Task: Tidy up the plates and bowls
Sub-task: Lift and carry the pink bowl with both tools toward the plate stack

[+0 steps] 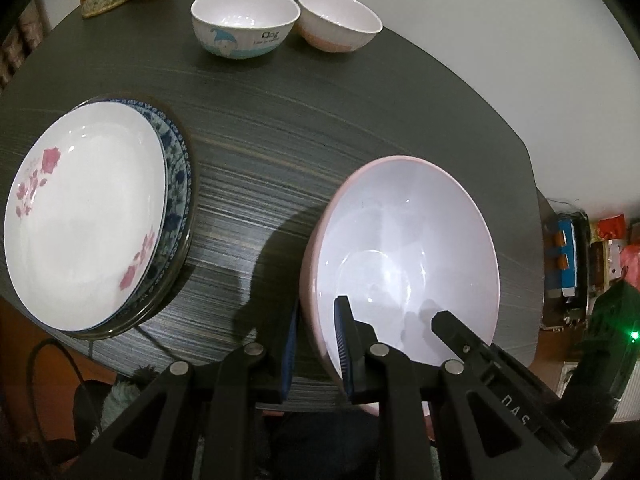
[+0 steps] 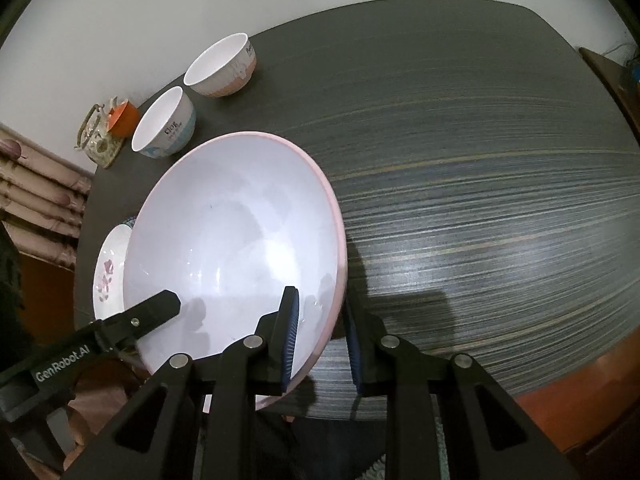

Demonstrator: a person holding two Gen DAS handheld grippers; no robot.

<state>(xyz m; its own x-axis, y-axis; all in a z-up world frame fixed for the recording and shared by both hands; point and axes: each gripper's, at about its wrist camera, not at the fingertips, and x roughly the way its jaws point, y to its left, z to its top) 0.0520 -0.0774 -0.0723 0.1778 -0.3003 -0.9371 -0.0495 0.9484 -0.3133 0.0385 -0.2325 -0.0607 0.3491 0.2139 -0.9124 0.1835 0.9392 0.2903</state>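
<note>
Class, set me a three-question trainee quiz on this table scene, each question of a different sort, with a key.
1. True or false: both grippers clamp the rim of the large pink bowl.
2. How many small bowls stand at the far edge of the table?
3. Which lies on top of the stack: A) pink-flowered plate, B) blue-patterned plate?

Key: 1 true: left gripper, right gripper. 2 two. 3 A.

Large pink bowl (image 1: 404, 248) tilted, two small bowls (image 1: 245, 20) beside, stacked plates (image 1: 88, 208)

Left gripper (image 1: 318, 344) jaws clamping large pink bowl (image 1: 404, 248) rim, stacked plates (image 1: 88, 216) left, dark table (image 1: 300, 120)
</note>
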